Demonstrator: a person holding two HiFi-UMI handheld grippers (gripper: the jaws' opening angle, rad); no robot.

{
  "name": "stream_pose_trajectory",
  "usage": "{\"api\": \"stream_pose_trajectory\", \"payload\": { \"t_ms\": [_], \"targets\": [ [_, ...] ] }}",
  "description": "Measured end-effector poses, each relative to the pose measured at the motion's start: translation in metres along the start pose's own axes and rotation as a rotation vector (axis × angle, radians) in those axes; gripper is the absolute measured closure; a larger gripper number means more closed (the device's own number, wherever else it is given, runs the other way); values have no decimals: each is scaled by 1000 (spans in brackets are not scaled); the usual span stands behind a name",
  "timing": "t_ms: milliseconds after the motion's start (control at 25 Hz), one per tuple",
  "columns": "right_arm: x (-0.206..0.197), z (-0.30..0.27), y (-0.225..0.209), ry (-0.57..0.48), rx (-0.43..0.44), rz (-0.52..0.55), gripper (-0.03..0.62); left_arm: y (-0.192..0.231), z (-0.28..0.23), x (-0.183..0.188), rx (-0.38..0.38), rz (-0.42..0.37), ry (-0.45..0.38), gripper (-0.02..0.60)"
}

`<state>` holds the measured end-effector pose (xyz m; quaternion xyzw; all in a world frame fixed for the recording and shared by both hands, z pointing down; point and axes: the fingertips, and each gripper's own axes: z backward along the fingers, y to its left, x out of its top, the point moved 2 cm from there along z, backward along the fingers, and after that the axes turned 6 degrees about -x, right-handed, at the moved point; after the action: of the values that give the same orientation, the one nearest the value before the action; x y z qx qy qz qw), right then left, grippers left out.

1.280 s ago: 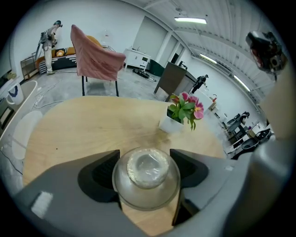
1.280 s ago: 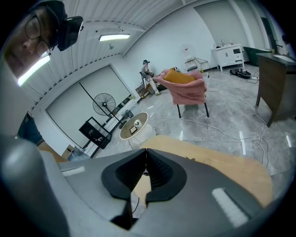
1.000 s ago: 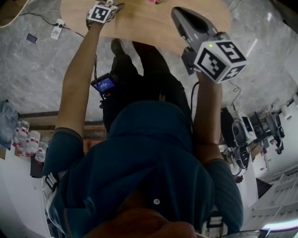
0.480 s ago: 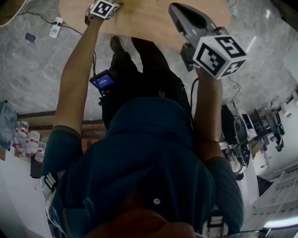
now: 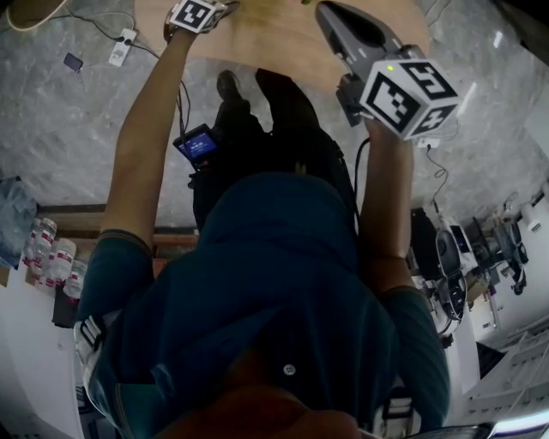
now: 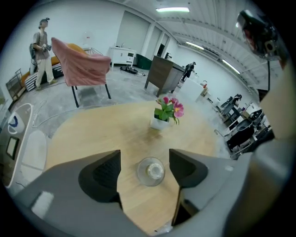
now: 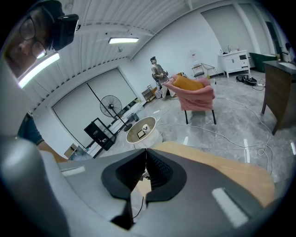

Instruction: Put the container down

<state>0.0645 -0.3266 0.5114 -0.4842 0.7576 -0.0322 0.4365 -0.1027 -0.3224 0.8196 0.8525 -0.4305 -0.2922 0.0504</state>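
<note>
So your left hand-held gripper (image 6: pixel 144 157) had its jaws wide apart, and the container (image 6: pixel 151 171), a little clear glass one, was sitting on the wooden surface (image 6: pixel 92 134) right in the gap between them, with neither pad touching it and bare wood showing on both sides. It was down near the close edge of the surface; you could see that rim just below it in the left gripper view. There was plenty of open wood all round it. The only other thing up there was the white flower pot (image 6: pixel 164 118) with pink blooms, farther toward the far side and well apart from the container. Beyond the far rim there was grey floor, a chair draped in pink cloth (image 6: pixel 81 67) and a person (image 6: pixel 42 51) standing way back. From the head view, your left arm (image 5: pixel 146 137) was stretched out nearly straight, with the marker cube (image 5: pixel 196 13) out over the surface. Your right forearm (image 5: pixel 383 197) was raised more upright, holding the other one up higher and closer to the camera, over the near edge. Your right hand-held gripper (image 7: pixel 146 159) had its jaws pressed together with nothing held. Its view looked past the surface rim (image 7: pixel 240 176) to the floor, a small round white table (image 7: pixel 143 132) and a standing fan (image 7: pixel 111 109).
</note>
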Motion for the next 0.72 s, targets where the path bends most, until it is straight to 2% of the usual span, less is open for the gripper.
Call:
{"api": "stream_pose_trajectory", "payload": {
  "t_ms": [160, 440, 560, 720],
  "targets": [
    [12, 15, 34, -46, 10, 33, 583, -1, 55, 17, 59, -38, -113, 335],
    [50, 40, 104, -177, 32, 77, 583, -16, 192, 41, 118, -77, -329, 413],
    [58, 58, 119, -216, 35, 109, 583, -41, 243, 53, 116, -96, -408, 465],
    [66, 91, 126, -263, 31, 140, 583, -85, 295, 71, 97, -105, -505, 469]
  ]
}}
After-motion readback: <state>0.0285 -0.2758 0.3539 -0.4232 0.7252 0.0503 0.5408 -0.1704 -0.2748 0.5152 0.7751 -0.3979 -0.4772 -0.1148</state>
